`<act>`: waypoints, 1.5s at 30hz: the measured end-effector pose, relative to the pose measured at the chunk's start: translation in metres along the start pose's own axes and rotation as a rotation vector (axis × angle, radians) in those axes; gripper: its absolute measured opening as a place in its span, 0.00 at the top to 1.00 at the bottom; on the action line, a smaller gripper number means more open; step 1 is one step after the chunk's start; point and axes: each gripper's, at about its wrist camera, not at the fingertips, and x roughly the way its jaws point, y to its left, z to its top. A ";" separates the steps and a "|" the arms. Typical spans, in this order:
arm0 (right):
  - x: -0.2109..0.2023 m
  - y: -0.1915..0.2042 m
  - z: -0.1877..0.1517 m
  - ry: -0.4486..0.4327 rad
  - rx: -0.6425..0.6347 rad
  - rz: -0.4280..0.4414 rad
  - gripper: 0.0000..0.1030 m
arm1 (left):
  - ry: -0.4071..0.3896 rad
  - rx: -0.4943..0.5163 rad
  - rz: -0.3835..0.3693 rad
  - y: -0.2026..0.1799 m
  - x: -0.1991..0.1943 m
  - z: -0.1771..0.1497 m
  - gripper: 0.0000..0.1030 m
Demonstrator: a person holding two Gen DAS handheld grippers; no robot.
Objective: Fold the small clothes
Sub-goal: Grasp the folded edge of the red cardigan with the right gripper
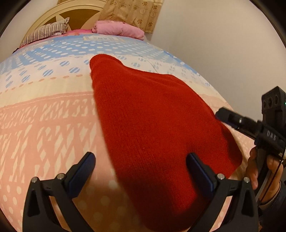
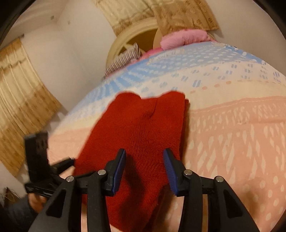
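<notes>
A red knitted garment (image 1: 152, 121) lies flat on the patterned bedspread (image 1: 44, 125), narrow at its far end. My left gripper (image 1: 140, 158) is open wide just above its near left part. One fingertip is over the pink sheet, the other over the red knit, and nothing is gripped. In the right wrist view the red garment (image 2: 143, 125) shows two rounded lobes at its far end. My right gripper (image 2: 144, 155) hovers over its near part with jaws apart, pads clear of the cloth. From the left wrist view, the right gripper (image 1: 221, 116) sits at the garment's right edge, held by a hand (image 1: 253, 171).
A pink folded blanket (image 1: 118, 29) and a striped pillow (image 1: 46, 33) lie at the head of the bed by a cream headboard (image 1: 59, 12). Beige curtains (image 2: 19, 85) hang on the wall beyond the bed's left side. The left gripper (image 2: 68, 161) is blurred at the left.
</notes>
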 end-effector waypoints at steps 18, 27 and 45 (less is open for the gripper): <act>0.064 -0.059 0.040 0.172 0.221 0.021 0.39 | 0.008 0.021 0.026 -0.006 0.004 0.002 0.00; 0.088 -0.061 0.055 0.163 0.221 0.041 0.39 | 0.008 0.020 0.025 -0.006 0.004 0.001 0.00; 0.101 -0.054 0.049 0.193 0.190 0.168 0.57 | 0.003 0.012 -0.015 -0.008 0.004 0.000 0.00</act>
